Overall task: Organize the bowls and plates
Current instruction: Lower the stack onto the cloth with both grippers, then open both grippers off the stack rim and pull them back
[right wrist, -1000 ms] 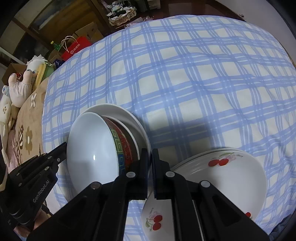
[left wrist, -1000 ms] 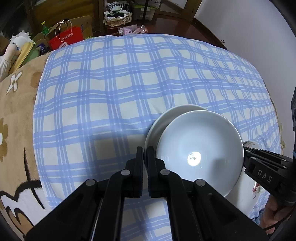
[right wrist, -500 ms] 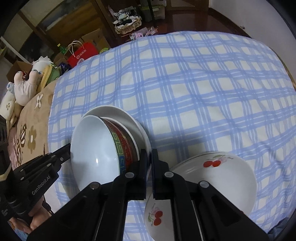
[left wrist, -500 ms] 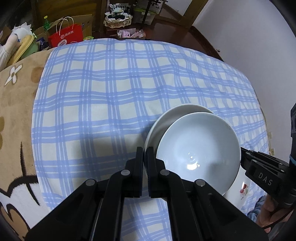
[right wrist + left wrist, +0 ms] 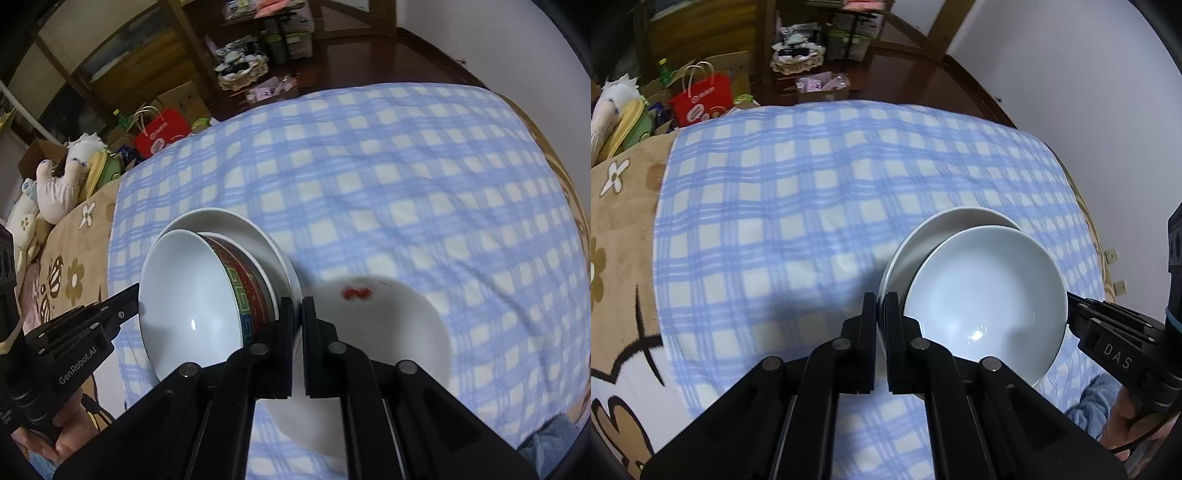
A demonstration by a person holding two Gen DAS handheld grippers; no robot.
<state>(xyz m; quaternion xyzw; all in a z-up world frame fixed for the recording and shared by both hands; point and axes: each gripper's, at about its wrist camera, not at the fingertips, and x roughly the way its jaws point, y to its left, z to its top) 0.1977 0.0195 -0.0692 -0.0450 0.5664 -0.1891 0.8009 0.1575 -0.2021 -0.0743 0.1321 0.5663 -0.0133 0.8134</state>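
Blue checked cloth (image 5: 798, 206) covers the bed under us. Our left tool (image 5: 881, 325) and right tool (image 5: 298, 328) are both clamped on the rim of the white plate (image 5: 258, 240), which carries the red patterned bowl (image 5: 199, 299). Compared with a second ago, the stack has risen above the cherry plate (image 5: 376, 321), so we judge the carrying has begun

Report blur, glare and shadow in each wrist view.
Left wrist view: sharp; a glare spot sits low in the white bowl, and a soft shadow darkens the checked cloth beside it. Right wrist view: the cherry-print dish and nearby cloth are motion-blurred; the red-patterned bowl stays crisp.
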